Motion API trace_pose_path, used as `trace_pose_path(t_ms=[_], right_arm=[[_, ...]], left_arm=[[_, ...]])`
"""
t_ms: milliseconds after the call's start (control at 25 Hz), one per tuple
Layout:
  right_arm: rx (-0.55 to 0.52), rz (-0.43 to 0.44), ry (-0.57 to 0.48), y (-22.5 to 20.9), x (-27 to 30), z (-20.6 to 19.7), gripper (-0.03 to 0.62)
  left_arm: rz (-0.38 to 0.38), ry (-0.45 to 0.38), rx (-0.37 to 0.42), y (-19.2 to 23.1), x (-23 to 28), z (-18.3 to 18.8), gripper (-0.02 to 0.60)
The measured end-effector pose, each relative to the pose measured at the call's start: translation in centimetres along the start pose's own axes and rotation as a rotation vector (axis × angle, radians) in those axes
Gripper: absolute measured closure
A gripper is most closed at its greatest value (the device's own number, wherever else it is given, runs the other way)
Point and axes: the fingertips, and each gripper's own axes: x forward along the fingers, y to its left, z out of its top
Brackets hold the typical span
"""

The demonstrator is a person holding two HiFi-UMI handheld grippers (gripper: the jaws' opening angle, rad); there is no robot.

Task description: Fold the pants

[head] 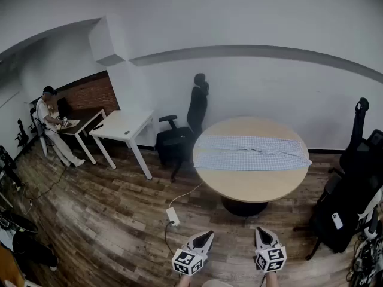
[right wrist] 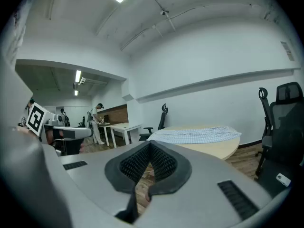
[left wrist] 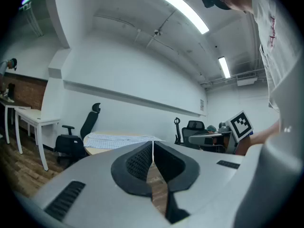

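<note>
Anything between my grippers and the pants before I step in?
Nothing visible. Only bare floor separates the left gripper and right gripper from the table bearing the pants; a white power strip lies left of that path.

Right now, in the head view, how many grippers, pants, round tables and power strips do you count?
Grippers: 2, left gripper and right gripper
Pants: 1
Round table: 1
Power strip: 1
Total: 5
</note>
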Motion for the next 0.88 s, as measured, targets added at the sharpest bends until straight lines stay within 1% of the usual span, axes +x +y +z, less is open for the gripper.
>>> trace_pose_path(t_ms=[240,560,880], right_arm=[[0.001,0.02,0.011,-2.2,0.4,-0.4,0.565],[0.038,0.035,0.011,-4.7,0.5,-0.7,0.565],[0.062,0.057,0.02,-5.0,0.3,-2.0,0.565]], left_arm=[[0.026,0.004,0.001,-0.4,1.8,-0.1,0.545],[0.037,0.038,0.01,-1.3,3.5,-0.1,0.545],[0.024,0.068,0.029,-2.1,4.7,-0.5,0.545]])
